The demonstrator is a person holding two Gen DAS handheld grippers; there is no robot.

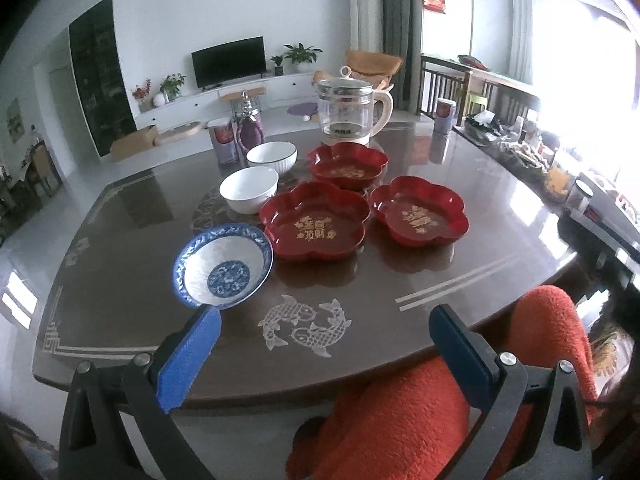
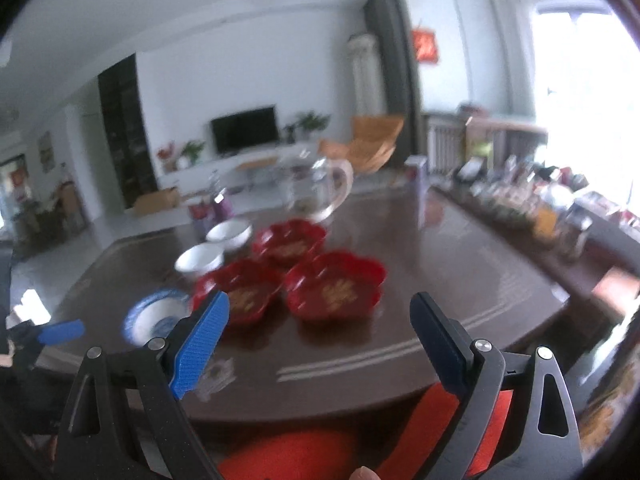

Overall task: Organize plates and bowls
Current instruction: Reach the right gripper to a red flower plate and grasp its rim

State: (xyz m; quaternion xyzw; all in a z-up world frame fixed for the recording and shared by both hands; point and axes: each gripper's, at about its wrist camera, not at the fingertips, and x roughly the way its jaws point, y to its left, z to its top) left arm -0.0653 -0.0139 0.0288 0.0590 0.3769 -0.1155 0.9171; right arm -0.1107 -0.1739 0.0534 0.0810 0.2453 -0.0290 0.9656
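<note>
Three red flower-shaped plates stand on the dark round table (image 1: 120,280): a near left one (image 1: 314,222), a near right one (image 1: 418,210) and a far one (image 1: 347,165). A blue-and-white bowl (image 1: 222,266) sits at the front left, with two white bowls (image 1: 249,189) (image 1: 272,157) behind it. My left gripper (image 1: 324,316) is open and empty, above the table's near edge, just short of the blue bowl. My right gripper (image 2: 320,312) is open and empty, held back from the near right plate (image 2: 334,286). The right wrist view is blurred.
A glass kettle (image 1: 352,106) stands behind the plates, with a purple bottle (image 1: 250,126) and cans (image 1: 222,140) at the back left. A cluttered sideboard (image 1: 520,148) runs along the right. The person's orange-clad lap (image 1: 400,420) is at the table's near edge.
</note>
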